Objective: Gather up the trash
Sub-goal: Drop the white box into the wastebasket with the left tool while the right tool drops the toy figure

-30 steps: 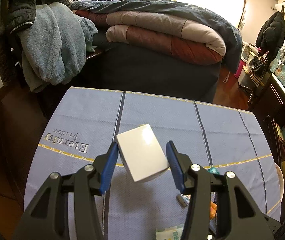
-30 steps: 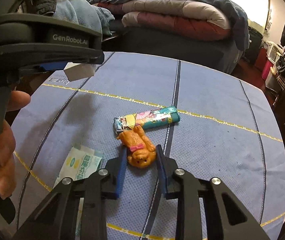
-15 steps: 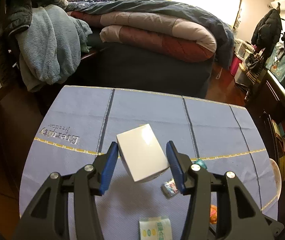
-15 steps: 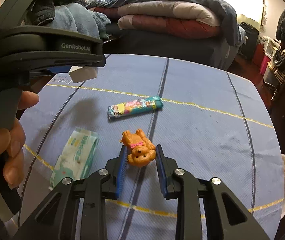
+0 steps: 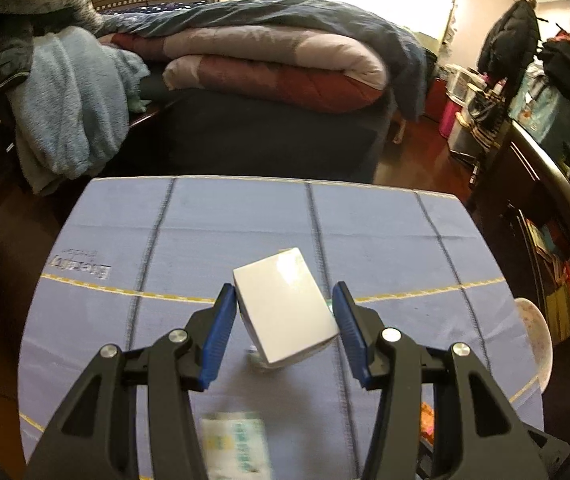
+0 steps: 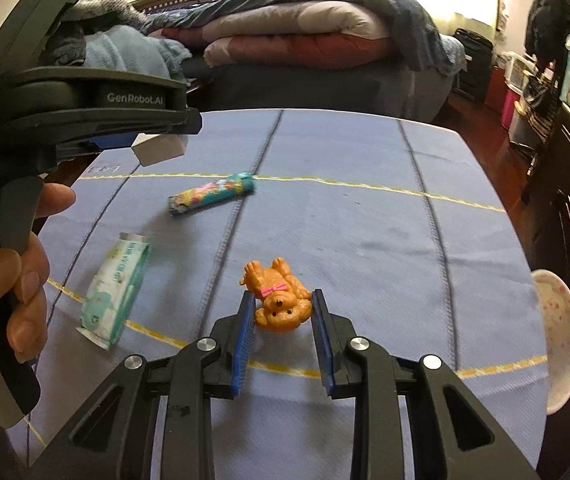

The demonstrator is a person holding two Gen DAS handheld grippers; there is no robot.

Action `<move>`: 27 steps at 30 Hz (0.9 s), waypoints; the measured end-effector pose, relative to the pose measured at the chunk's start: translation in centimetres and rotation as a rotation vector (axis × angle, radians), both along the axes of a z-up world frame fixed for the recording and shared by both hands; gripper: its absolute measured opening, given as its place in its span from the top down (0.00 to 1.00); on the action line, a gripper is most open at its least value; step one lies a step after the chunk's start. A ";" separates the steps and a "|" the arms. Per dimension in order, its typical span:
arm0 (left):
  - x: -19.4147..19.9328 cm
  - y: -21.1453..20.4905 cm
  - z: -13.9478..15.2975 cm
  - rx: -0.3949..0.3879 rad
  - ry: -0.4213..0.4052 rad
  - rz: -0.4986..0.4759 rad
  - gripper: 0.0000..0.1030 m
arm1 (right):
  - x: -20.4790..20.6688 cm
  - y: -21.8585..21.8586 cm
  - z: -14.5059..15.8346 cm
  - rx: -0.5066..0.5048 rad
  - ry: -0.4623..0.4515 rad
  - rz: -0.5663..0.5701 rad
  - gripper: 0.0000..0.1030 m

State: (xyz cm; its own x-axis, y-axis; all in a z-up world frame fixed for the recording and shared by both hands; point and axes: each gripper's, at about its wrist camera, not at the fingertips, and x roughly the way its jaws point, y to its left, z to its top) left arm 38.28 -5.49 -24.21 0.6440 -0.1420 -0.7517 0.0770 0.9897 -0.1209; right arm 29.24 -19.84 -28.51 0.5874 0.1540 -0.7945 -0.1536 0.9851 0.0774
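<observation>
White box: a small white box (image 5: 285, 306) sits tilted between the blue pads of the left claw (image 5: 283, 336), held above the bench (image 5: 365, 220); in the right wrist view it hangs under that claw at upper left (image 6: 159, 151).
Left grip: the claw is clamped on the box, but the box lies skewed, one corner low; the risk is that it pivots or slides out if the hand swings.
Orange toy: a small orange dog figure (image 6: 279, 300) is pinched between the pads of the right claw (image 6: 283, 322), above the blue cloth.
Right grip: the pads hold the rounded head only, so the toy may squirt forward under a jolt.
Left on the bench: a tissue pack (image 6: 115, 290) and a colourful wrapper (image 6: 211, 193) lie apart on the cloth, not yet collected.
Bin: none is visible, so where the items should go cannot be told.
Bowl: a pale bowl (image 6: 557, 336) sits at the bench's right edge; a wide sweep of the right claw could knock it.
</observation>
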 end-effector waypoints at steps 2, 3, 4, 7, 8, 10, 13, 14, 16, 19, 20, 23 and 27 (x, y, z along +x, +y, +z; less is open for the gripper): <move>-0.2 -1.3 0.1 0.004 -0.002 -0.020 0.51 | -0.4 -1.0 0.2 0.006 -0.003 -0.018 0.72; -0.3 -1.8 0.1 0.004 -0.003 -0.029 0.51 | -0.5 -1.6 0.2 0.007 -0.004 -0.029 0.72; -0.4 -2.5 0.2 0.004 -0.003 -0.041 0.51 | -0.8 -2.2 0.3 0.009 -0.006 -0.041 0.72; -0.5 -4.4 0.3 0.007 -0.007 -0.073 0.51 | -1.1 -3.9 0.6 0.015 -0.011 -0.071 0.72; -0.5 -5.1 0.4 0.007 -0.008 -0.084 0.51 | -1.3 -4.7 0.7 0.015 -0.014 -0.085 0.72; -0.6 -6.4 0.5 0.008 -0.010 -0.107 0.51 | -1.6 -5.9 0.8 0.016 -0.018 -0.108 0.72; -0.9 -8.4 0.7 0.012 -0.015 -0.140 0.51 | -2.1 -7.8 1.1 0.021 -0.026 -0.148 0.72; -1.0 -9.1 0.8 0.012 -0.017 -0.151 0.51 | -2.2 -8.6 1.2 0.021 -0.028 -0.164 0.72; -1.1 -10.5 0.9 0.013 -0.020 -0.172 0.51 | -2.6 -9.7 1.2 0.023 -0.032 -0.188 0.72; -1.4 -12.7 1.1 0.015 -0.026 -0.212 0.51 | -3.1 -11.9 1.5 0.022 -0.041 -0.232 0.72; -1.5 -13.5 1.1 0.016 -0.028 -0.228 0.51 | -3.3 -12.7 1.6 0.022 -0.044 -0.250 0.72; -1.7 -15.9 1.2 0.013 -0.029 -0.273 0.51 | -3.7 -15.0 1.8 0.021 -0.050 -0.300 0.72; -2.0 -19.1 1.0 0.000 -0.026 -0.327 0.51 | -4.4 -17.9 1.9 0.014 -0.054 -0.368 0.72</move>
State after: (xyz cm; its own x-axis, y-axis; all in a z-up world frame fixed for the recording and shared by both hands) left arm 36.26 -24.60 -23.24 0.5832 -0.3442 -0.7358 0.3934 0.9122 -0.1148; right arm 24.85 -37.75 -26.63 0.6463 -0.0648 -0.7603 0.2069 0.9739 0.0929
